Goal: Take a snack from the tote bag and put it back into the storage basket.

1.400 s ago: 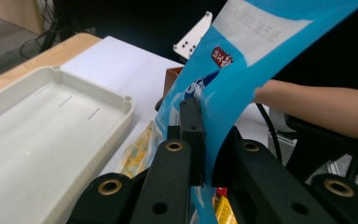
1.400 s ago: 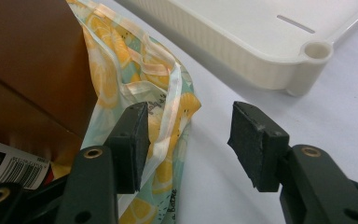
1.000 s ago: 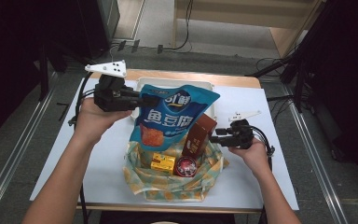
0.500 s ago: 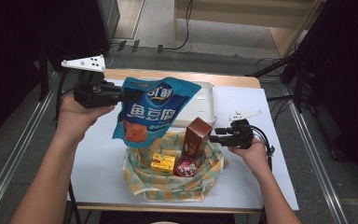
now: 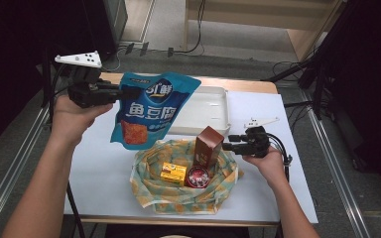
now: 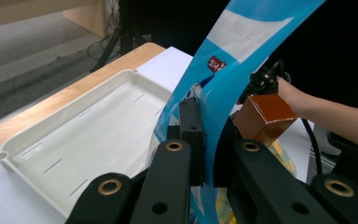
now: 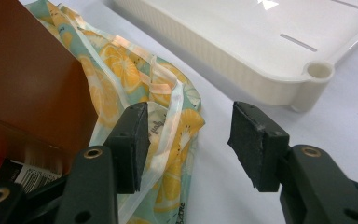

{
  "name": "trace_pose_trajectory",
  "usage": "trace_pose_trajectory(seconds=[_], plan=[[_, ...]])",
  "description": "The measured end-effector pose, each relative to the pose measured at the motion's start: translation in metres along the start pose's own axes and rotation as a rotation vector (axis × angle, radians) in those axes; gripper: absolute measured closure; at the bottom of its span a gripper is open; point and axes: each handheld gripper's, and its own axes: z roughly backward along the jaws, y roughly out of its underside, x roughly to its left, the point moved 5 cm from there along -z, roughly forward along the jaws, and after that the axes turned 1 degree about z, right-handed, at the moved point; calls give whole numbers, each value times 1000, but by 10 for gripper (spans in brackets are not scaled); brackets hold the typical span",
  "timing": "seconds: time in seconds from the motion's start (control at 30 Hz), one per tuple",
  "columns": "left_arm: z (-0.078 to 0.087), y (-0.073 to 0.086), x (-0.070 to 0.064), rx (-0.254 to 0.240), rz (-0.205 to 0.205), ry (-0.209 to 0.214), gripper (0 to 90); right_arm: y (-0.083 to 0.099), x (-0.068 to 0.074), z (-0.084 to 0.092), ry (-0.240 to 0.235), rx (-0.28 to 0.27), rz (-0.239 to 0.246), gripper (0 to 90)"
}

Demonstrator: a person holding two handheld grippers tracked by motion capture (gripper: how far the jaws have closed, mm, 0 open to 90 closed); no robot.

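My left tongs (image 5: 129, 92) clenched on blue snack bag (image 5: 146, 111), lifted clear of fabric bag (image 5: 151, 186). Right tongs (image 7: 186, 140) released, probably steadying rim. Carry bag level over white tray (image 5: 203, 106); lower flat.

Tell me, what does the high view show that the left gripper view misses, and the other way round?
The high view alone takes in the left tool with its hand, the whole fruit-print cloth bag, and the yellow packet and red-lidded tin inside it. The left gripper view alone shows, close up, its two black pads pinching the blue snack bag. Both share that blue bag, the white tray, the brown box and the person's other hand.
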Motion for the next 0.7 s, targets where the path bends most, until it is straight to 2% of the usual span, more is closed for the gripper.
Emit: trace_pose_trajectory(seconds=[0.13,0.47,0.7], plan=[[1,-1,7,0,14,-12,886,-1,-1,0,1,-6,-1,483],[-7,-8,23,44,31,-49,886,-3,0,-3,-4,-3,3,484],[-15,-15,33,56,48,-52,886,-4,0,-6,-8,3,9,484]])
